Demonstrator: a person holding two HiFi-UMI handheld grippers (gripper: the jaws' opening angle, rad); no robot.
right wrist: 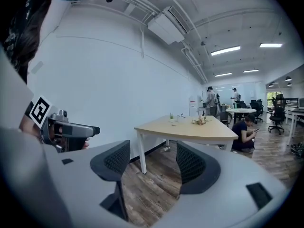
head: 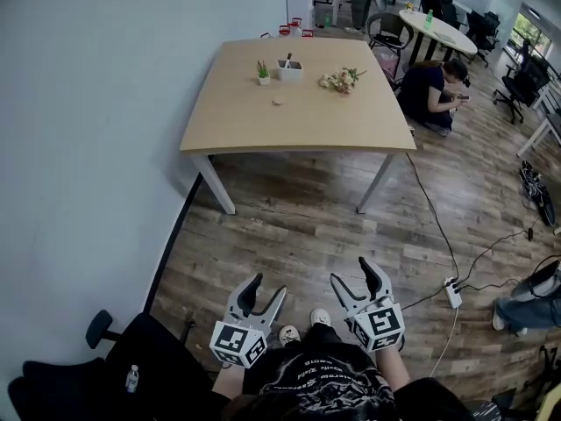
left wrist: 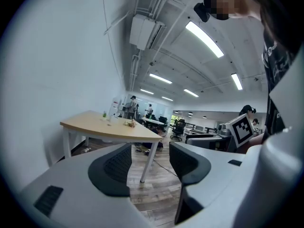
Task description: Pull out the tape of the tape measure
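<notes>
Close under me is my black shirt with white print (head: pixel 320 375). Just past it I hold my two grippers low over the brown wooden floor (head: pixel 298 226). My left gripper (head: pixel 269 285) has its dark padded fingers (left wrist: pixel 116 167) spread wide, and I see only floor between them. My right gripper (head: pixel 351 272) is the same: its fingers (right wrist: pixel 192 163) are let go and wide, holding nothing.

Far ahead of both sets of fingers stands a light wooden bench with white legs (head: pixel 351 121). On it, well apart from my fingers, sit a little green plant in a white pot (head: pixel 263 72), a white square tub (head: pixel 290 68) and a small bunch of pale flowers (head: pixel 342 80). A tiny pale lump (head: pixel 277 102) lies on the bench a bit nearer to my fingers than those three. It is too small for me to tell if it is the tape measure.

A white power strip (head: pixel 453 293) lies on the floor off to the right of my right fingers.
</notes>
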